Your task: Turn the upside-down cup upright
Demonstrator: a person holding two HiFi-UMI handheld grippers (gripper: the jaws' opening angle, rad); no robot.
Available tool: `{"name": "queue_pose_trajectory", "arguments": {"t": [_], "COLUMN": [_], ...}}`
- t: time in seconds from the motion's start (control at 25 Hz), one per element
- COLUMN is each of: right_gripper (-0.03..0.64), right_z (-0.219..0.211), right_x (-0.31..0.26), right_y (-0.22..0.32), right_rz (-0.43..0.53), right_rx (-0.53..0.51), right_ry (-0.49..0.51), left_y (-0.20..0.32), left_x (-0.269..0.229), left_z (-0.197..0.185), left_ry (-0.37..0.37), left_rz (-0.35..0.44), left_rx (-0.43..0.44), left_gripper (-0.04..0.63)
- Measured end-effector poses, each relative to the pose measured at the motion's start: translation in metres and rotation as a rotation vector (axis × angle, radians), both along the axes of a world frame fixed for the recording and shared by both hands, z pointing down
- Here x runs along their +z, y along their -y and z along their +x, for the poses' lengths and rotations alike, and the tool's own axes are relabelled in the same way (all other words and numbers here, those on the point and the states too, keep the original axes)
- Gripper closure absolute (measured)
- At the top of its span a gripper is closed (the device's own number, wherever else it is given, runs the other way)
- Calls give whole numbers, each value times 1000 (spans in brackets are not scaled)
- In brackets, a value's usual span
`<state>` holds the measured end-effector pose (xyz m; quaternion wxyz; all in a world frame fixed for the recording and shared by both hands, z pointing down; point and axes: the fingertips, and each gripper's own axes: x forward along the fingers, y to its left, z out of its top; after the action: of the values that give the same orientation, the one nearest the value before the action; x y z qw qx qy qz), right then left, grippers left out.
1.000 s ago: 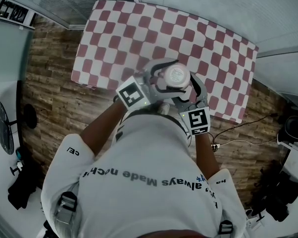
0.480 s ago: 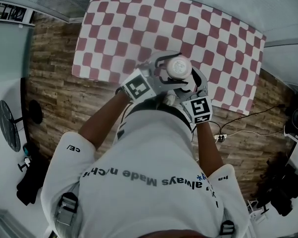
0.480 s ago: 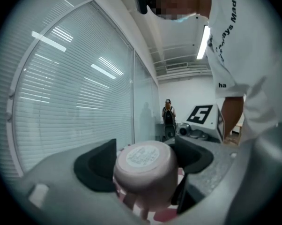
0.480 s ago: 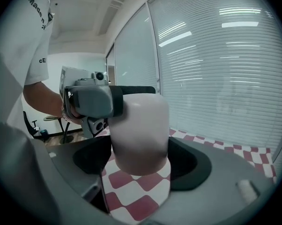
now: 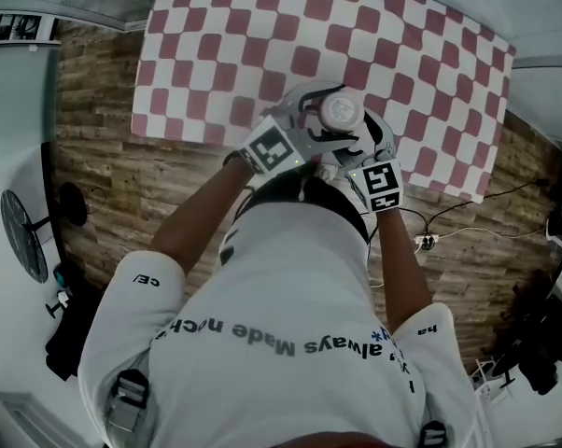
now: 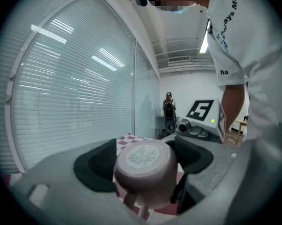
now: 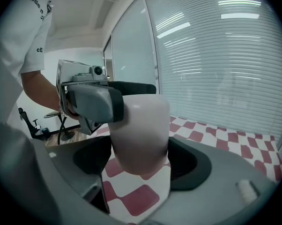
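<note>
A pale pink cup (image 5: 340,110) hangs over the red-and-white checked table (image 5: 225,45), its labelled base facing up. Both grippers grasp it from the near side. My left gripper (image 5: 328,108) comes in from the left and my right gripper (image 5: 350,125) from the right, and their jaws cross around the cup. In the left gripper view the cup (image 6: 144,165) sits base toward the camera, and the black pads (image 6: 96,165) of the left gripper (image 6: 145,162) press on it. In the right gripper view the cup (image 7: 140,125) fills the gap of the right gripper (image 7: 141,146).
The table's near edge (image 5: 262,149) borders a wood-plank floor (image 5: 104,175). A cable and power strip (image 5: 427,241) lie on the floor at right. A round fan (image 5: 15,236) stands at far left. White blinds (image 7: 216,55) run along the far side of the table.
Both grippers have sunk toward the table with the cup between them. The cup looks smaller and lies a little farther over the cloth. Neither grip has changed.
</note>
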<state>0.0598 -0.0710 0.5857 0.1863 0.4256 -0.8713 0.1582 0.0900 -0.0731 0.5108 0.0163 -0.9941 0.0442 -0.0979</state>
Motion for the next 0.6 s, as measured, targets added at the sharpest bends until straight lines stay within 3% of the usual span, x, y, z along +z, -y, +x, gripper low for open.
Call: {"name": "queue_pose_trajectory", "arguments": {"t": [0.6], "right_gripper": [239], "right_z": [5], "right_x": [85], "right_y": [9], "right_rz": [-101], "right_rx": [-15], "right_ry": [-20], "left_y": [12], "left_x": [85], "left_z": [10], "left_ry": [84], "left_rz": [-16], "left_rx": [-23], "left_gripper": [207]}}
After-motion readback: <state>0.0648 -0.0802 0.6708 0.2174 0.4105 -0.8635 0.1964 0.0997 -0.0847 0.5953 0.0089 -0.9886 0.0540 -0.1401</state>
